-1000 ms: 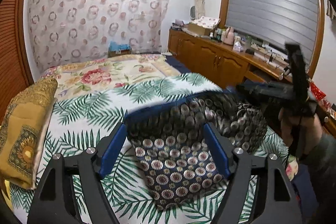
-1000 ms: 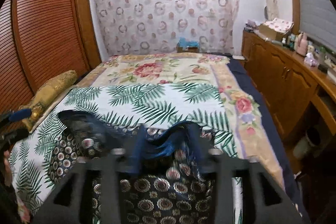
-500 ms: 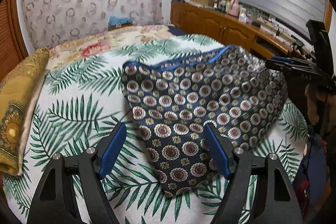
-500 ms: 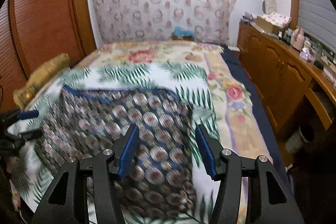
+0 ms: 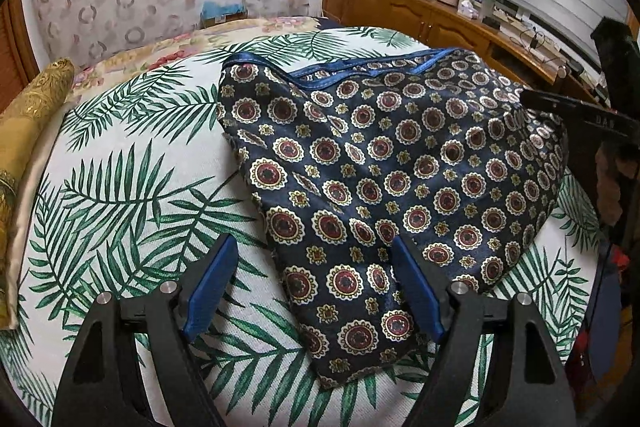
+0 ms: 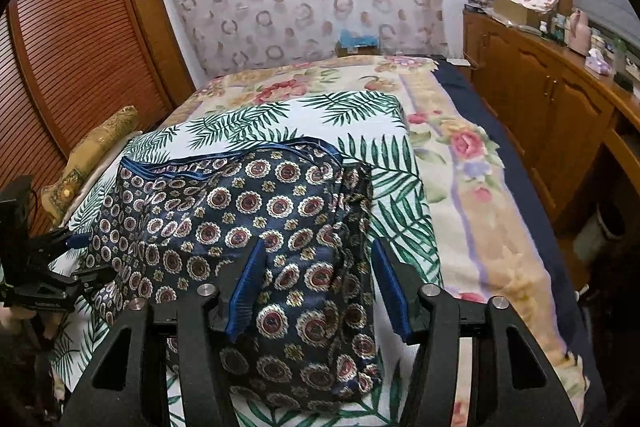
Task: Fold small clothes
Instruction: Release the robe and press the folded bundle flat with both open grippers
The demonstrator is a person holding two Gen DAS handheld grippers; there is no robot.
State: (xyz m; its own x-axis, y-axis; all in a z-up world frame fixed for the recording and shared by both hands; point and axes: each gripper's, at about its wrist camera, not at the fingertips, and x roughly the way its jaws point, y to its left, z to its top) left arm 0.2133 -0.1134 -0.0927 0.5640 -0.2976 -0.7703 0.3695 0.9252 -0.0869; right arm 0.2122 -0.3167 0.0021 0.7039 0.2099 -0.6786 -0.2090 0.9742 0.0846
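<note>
A dark navy pair of shorts with round medallion print and a blue satin waistband lies spread on the palm-leaf cloth on the bed. It also shows in the right wrist view. My left gripper is open and empty, jaws wide, low over the near left edge of the shorts. My right gripper is open and empty, jaws apart over the garment's right part. Each gripper shows at the edge of the other's view: the right one, the left one.
A gold pillow lies along the left of the bed. A floral blanket covers the bed's right side. A wooden cabinet with clutter runs along the right. A louvred wardrobe stands at left.
The right gripper let go of the shorts, which dropped from held-up to lying flat on the cloth. Both grippers moved lower and closer to the garment.
</note>
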